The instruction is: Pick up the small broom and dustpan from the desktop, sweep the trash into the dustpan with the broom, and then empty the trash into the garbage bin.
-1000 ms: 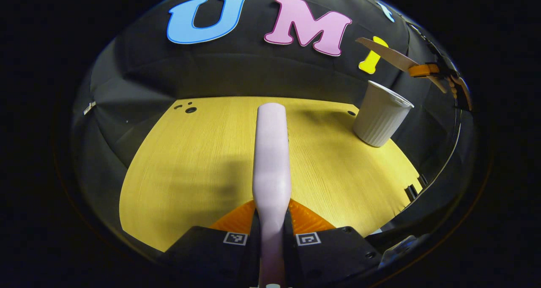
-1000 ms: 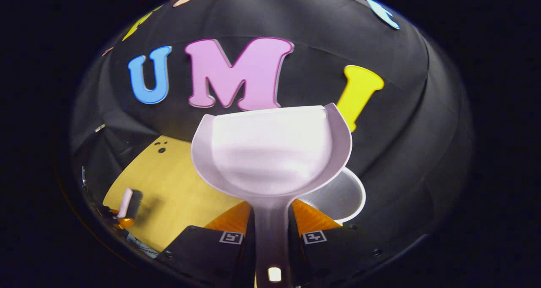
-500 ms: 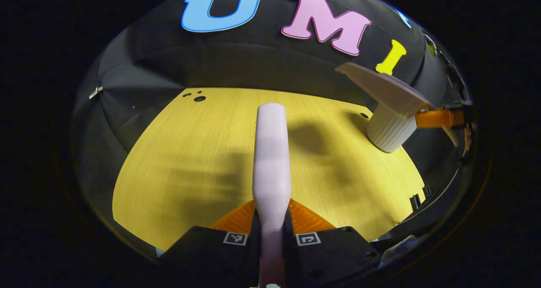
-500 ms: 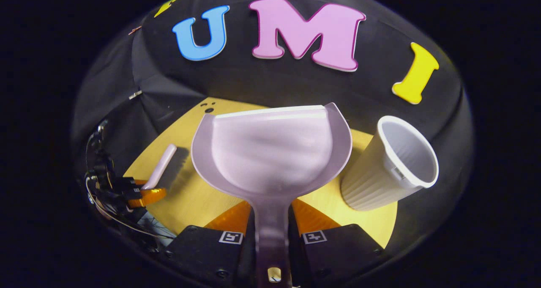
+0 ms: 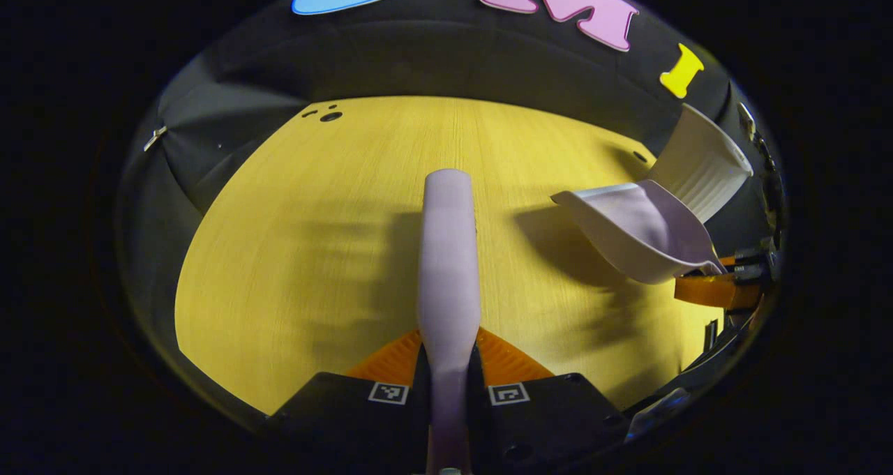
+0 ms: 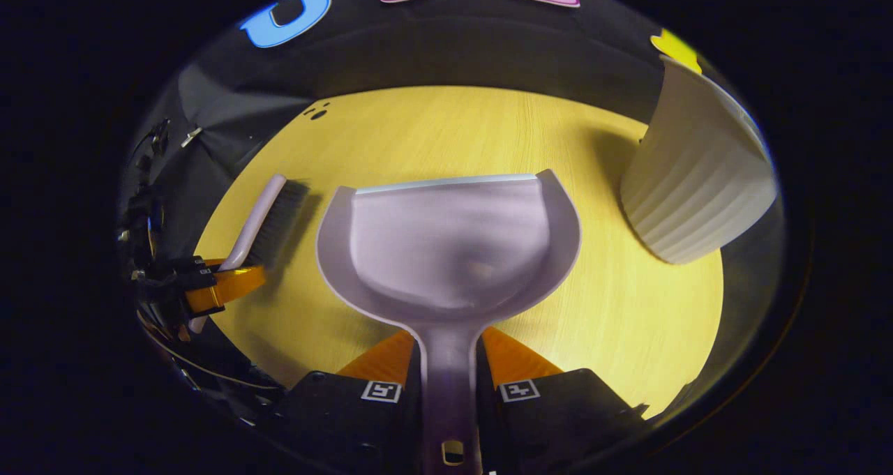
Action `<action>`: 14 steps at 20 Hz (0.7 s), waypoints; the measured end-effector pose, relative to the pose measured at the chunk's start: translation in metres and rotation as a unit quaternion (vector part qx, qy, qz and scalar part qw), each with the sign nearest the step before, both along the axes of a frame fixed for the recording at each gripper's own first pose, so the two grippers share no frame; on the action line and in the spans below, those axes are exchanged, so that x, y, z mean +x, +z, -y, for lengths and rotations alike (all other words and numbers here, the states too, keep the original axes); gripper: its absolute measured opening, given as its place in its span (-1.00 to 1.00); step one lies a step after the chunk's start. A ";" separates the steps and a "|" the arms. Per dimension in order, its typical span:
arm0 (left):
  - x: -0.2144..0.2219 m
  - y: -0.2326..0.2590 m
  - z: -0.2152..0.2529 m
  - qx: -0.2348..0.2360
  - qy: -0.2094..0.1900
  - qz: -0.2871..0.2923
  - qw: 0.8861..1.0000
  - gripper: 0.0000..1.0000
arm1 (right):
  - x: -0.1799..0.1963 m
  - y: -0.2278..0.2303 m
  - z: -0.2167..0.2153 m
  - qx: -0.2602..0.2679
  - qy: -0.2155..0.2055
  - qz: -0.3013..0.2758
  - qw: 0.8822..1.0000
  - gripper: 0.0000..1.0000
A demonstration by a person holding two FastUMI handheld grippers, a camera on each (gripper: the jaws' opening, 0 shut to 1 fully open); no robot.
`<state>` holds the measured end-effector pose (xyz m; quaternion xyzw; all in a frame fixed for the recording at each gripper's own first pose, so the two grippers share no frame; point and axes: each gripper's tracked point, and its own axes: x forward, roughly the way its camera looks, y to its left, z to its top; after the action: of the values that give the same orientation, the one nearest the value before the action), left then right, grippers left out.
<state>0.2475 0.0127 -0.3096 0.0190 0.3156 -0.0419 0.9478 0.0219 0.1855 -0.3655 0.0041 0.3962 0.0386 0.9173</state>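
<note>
Clamping the dustpan (image 6: 446, 252) handle, the right gripper (image 6: 450, 381) has swung it down from above the white ribbed bin (image 6: 698, 182), now upper right. The pan looks empty, so dumping seems done. The left gripper (image 5: 448, 384) still pinches the small broom (image 5: 448, 252), frame centre, over the yellow desktop (image 5: 293, 238).

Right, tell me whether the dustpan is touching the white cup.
Apart. The right gripper view shows bare desktop between the dustpan and the cup.

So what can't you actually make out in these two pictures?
- Inside of the white bin: right gripper view shows its ribbed wall from outside; the top is cut off by the edge.
- Broom bristles: left gripper view, hidden beneath its own back.
- Dustpan contents: right gripper view, too blurred to tell.
</note>
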 end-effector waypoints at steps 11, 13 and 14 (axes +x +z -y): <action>0.022 -0.014 0.020 0.100 -0.025 -0.046 0.994 -0.39 | -0.014 -0.046 0.001 0.019 0.008 -0.058 0.998 -0.23; 0.021 -0.007 0.020 0.095 -0.024 -0.029 0.995 -0.36 | -0.012 -0.045 -0.003 0.034 0.004 -0.054 0.998 -0.36; 0.019 -0.004 0.023 0.090 -0.025 -0.021 0.995 -0.34 | -0.012 -0.042 -0.003 0.039 0.003 -0.050 0.998 -0.10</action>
<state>0.2660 -0.0099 -0.3135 0.1109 0.3375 -0.0375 0.9340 0.0101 0.1888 -0.4075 0.0402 0.4400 0.0566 0.8953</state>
